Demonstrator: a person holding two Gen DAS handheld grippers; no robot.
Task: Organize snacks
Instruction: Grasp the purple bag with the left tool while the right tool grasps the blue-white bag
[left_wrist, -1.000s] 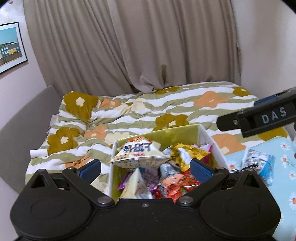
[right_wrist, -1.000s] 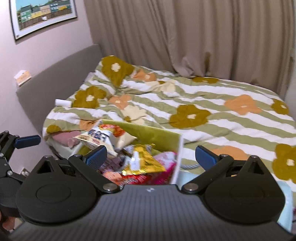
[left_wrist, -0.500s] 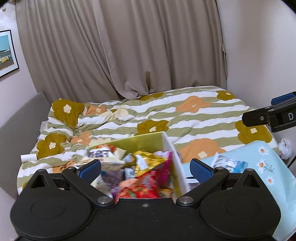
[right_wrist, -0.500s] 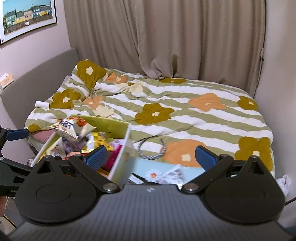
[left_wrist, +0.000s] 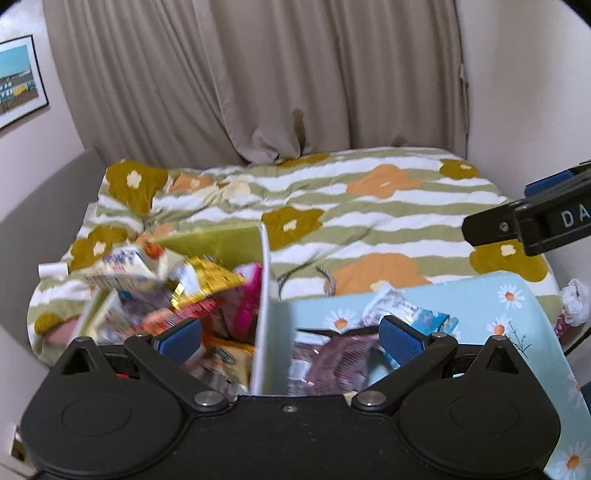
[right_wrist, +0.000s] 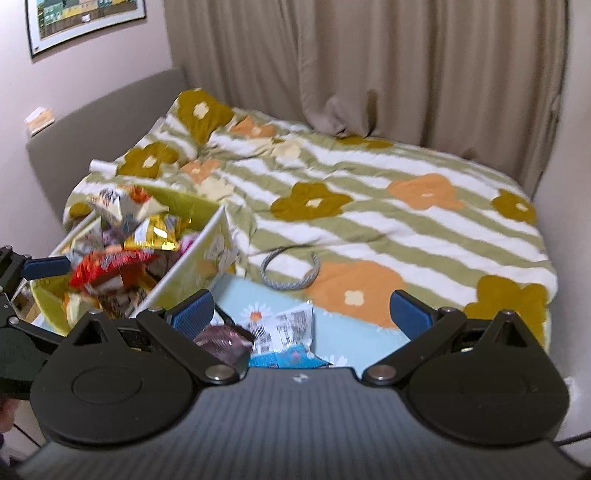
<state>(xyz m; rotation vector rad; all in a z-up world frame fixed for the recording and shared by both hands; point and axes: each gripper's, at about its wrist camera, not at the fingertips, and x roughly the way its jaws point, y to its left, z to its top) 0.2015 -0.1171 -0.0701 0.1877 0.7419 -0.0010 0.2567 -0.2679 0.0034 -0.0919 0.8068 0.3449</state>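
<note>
Now loose packets (left_wrist: 332, 354) between left fingers (left_wrist: 400, 338)

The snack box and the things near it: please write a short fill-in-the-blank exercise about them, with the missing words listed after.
1. The snack box is ____ with packets.
2. The blue and white packet lies on a light blue surface printed with ____.
3. The grey ring lies on the ____ blanket.
4. The right tool is ____, holding nothing.

Missing words: full; daisies; striped; open
</note>
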